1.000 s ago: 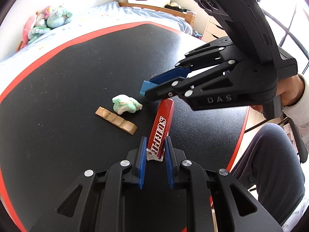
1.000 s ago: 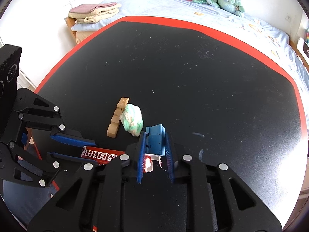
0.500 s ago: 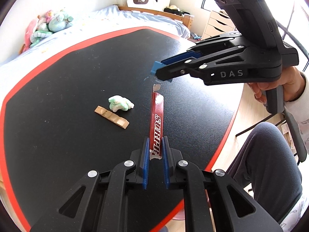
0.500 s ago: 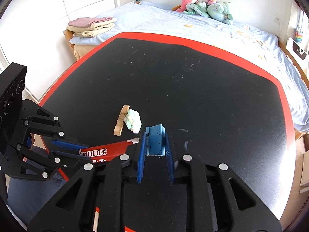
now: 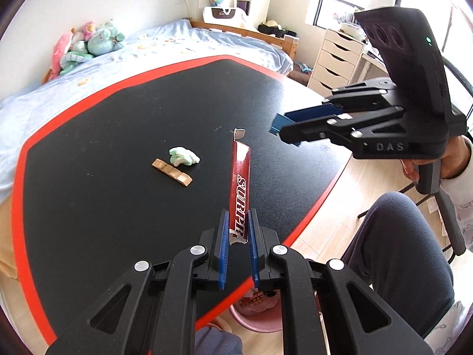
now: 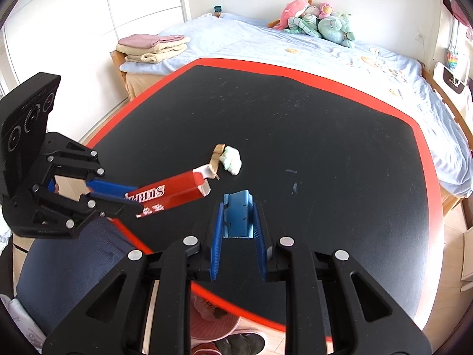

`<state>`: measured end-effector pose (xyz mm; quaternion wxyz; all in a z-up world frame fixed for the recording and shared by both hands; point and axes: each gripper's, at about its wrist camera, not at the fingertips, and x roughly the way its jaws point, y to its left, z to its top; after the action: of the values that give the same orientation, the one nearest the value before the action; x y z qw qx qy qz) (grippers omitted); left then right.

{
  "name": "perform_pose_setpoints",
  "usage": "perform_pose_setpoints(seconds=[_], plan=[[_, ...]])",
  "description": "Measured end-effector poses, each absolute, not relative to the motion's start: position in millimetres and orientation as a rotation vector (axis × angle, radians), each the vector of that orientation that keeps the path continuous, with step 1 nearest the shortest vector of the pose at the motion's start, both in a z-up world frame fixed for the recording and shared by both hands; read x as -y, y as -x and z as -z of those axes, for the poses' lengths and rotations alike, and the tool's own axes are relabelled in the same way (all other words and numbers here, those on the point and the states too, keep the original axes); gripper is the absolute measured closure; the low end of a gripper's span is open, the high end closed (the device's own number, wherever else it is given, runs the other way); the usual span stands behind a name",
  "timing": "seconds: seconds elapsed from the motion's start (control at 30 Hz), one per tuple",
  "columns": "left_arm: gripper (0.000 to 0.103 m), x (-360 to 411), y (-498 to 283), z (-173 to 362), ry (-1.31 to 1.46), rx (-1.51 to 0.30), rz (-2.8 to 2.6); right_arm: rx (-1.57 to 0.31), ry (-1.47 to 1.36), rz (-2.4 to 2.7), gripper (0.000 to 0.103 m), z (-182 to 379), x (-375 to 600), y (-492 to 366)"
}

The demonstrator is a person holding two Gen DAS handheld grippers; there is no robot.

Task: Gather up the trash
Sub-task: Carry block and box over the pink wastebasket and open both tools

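Left hand-held gripper point(image 5: 238, 236) pinches red wrapper point(image 5: 240, 189), right point(image 6: 236, 230) pinches blue scrap point(image 6: 238, 219); tissue wad point(image 5: 184, 156) & wood strip point(image 5: 172, 172) left on tabletop point(image 5: 118, 136).

Setting was a home bedroom: bed point(image 6: 340, 59) with pale blue sheet, plush toys point(image 6: 319, 23) at its head, folded blankets point(image 6: 153, 47), white drawer unit point(image 5: 337, 62) by window, black red-edged table point(image 6: 295, 136) alongside.
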<state>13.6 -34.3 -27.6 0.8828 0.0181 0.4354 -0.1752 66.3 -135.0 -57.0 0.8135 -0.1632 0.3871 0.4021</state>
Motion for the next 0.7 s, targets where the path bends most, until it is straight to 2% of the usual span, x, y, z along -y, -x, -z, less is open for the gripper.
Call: perform_pose_setpoints(seconds=[0.7], plan=[[0.091, 57, 43, 18, -0.030, -0.883, 0.359, -0.808, 0.295, -0.878, 0.084, 59, 181, 31]])
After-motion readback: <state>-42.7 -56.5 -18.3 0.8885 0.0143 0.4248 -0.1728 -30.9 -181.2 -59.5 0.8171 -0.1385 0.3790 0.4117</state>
